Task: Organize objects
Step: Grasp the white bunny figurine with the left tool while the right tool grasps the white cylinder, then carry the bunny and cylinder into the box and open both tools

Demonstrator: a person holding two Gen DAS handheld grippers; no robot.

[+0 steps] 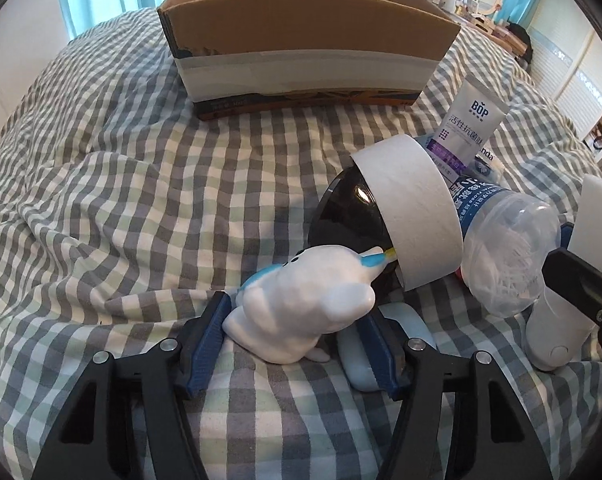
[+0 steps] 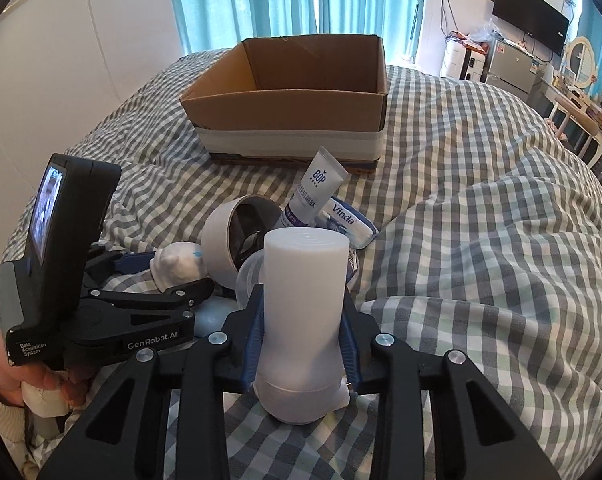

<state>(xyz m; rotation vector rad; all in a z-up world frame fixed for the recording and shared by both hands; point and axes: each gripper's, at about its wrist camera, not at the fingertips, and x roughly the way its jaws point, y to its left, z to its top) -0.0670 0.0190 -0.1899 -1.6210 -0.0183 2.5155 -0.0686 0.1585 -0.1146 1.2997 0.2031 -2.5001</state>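
Reaching down into the heap of things on the checked bed cover (image 2: 481, 240), we have a gripper on each of two items, and the cardboard box (image 2: 293, 92) waits open and upright further up the bed, straight ahead of both tools. Our right gripper (image 2: 303, 340) is clamped on the frosted white bottle (image 2: 305, 280), its blue pads pressing the narrow waist just above the cap; the bottle's long axis runs forward along the fingers, base toward the box, so lifting it should carry it straight on. Our left gripper (image 1: 297, 336) straddles the white bear figurine (image 1: 301, 304), which lies on its side across the fingers, head toward the black bowl with the white band (image 1: 389, 216). The jaws stand partly closed; one pad seems to touch the figurine, but on the other side we cannot tell whether the pad touches, so we judge the hold unfinished. The right hand's item looks readier to travel; the clear bottle (image 1: 501, 248), toothpaste tube (image 2: 315, 188) and tissue pack (image 2: 351, 220) remain nearby.
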